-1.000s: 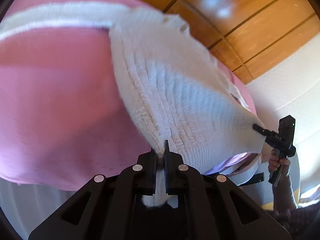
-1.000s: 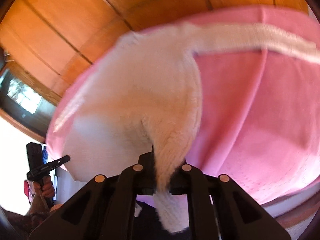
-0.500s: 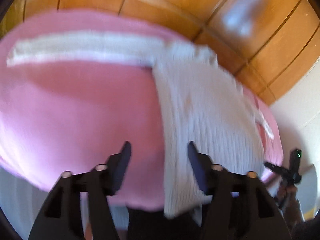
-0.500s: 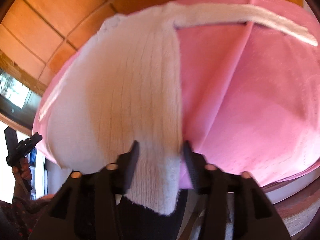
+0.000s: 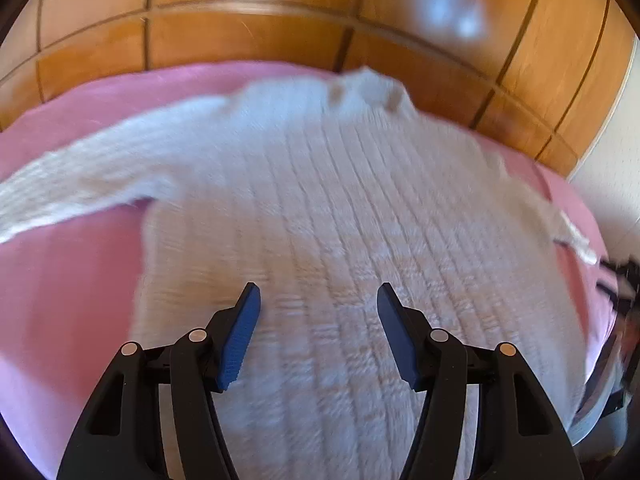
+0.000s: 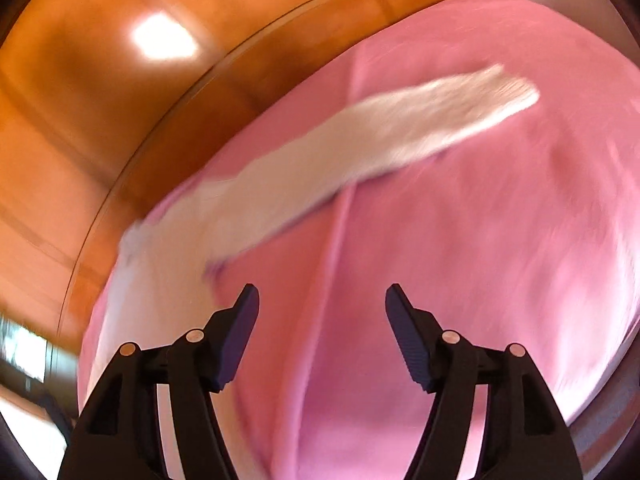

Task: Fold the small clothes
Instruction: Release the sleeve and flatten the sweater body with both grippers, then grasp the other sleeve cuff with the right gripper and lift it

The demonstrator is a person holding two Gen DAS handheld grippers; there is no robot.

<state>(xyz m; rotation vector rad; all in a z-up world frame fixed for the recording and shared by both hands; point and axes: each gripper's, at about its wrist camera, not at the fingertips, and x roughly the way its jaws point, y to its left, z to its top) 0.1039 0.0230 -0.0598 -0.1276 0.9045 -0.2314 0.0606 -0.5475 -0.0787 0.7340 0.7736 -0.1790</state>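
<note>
A small white ribbed knit sweater (image 5: 340,208) lies spread flat on a pink cloth (image 5: 64,288). In the left wrist view its body fills the middle and one sleeve (image 5: 80,176) stretches out to the left. My left gripper (image 5: 318,300) is open and empty, hovering over the sweater's lower body. In the right wrist view, a sleeve (image 6: 380,140) runs up to the right across the pink cloth (image 6: 480,260). My right gripper (image 6: 322,300) is open and empty, over bare pink cloth to the right of the sweater's body (image 6: 168,280).
A wooden panelled wall (image 5: 280,28) rises behind the pink surface and also shows in the right wrist view (image 6: 100,100). A white wall (image 5: 612,140) stands at the right. The other gripper shows dimly at the right edge (image 5: 624,280). Both views are motion-blurred.
Both grippers were shut on the sweater's bottom edge a second ago. They opened, let it drop flat on the pink cloth, and have moved; the right one now faces the sleeve.
</note>
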